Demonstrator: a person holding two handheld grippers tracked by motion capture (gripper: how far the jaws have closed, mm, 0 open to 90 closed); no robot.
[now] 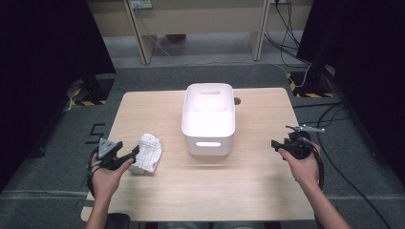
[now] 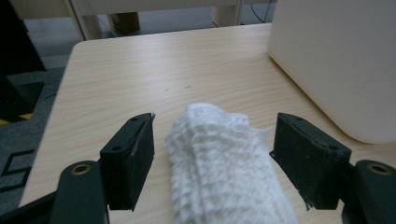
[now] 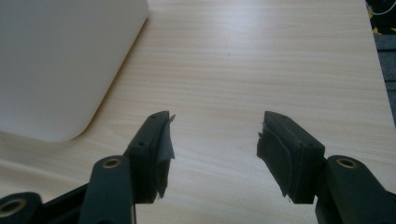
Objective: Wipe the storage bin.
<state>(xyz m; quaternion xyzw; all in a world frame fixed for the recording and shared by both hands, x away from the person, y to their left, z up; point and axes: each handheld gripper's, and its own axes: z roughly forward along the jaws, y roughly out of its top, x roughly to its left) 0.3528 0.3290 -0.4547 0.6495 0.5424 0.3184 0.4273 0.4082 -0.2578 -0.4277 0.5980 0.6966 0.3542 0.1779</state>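
A folded white waffle-weave cloth (image 1: pixel 148 153) lies on the wooden table (image 1: pixel 215 191), left of a white plastic bin (image 1: pixel 229 136). My left gripper (image 1: pixel 134 152) is at the cloth's near-left end, held in a hand. In the left gripper view the cloth (image 2: pixel 224 163) runs between the jaws of my left gripper (image 2: pixel 215 125), which stand open with a gap on each side. My right gripper (image 1: pixel 275 143) hovers right of the bin, pointing toward it. In the right gripper view my right gripper (image 3: pixel 215 122) is open over bare wood.
The bin (image 2: pixel 336 60) stands at the table's middle and looks empty, with handle slots in its end walls. Its rounded corner (image 3: pixel 56 56) sits left of the right jaws. Carpet, cables and desk legs lie beyond the far edge.
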